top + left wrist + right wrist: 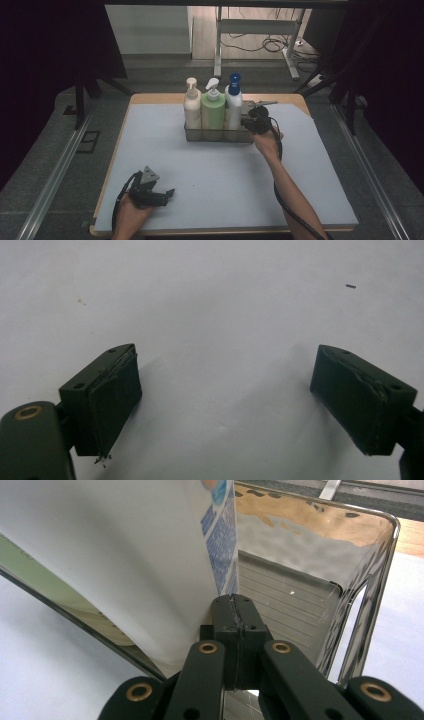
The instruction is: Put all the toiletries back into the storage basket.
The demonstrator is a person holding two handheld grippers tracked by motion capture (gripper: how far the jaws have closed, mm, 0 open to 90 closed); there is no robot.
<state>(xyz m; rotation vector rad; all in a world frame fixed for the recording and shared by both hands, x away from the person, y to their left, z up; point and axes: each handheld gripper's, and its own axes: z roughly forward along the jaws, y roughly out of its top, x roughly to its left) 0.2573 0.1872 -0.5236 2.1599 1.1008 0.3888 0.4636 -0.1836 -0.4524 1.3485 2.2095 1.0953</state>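
A clear tray (220, 136) at the back middle of the mat holds three pump bottles: cream (192, 107), green (213, 110) and white with a blue cap (233, 105). My right gripper (252, 122) is at the tray's right end. In the right gripper view its jaws (235, 612) are pressed together, shut, with nothing visible between them. They reach over the tray's free end beside the white bottle (125, 555); the tray wall (370, 580) curves behind. My left gripper (167, 194) rests low at the front left, its jaws (225, 400) open over bare mat.
A white mat (225, 185) covers the wooden table (150, 98). Grey floor and metal rails flank the table, and a desk frame with cables (260, 40) stands beyond it. The right gripper's cable (290, 205) trails along the forearm.
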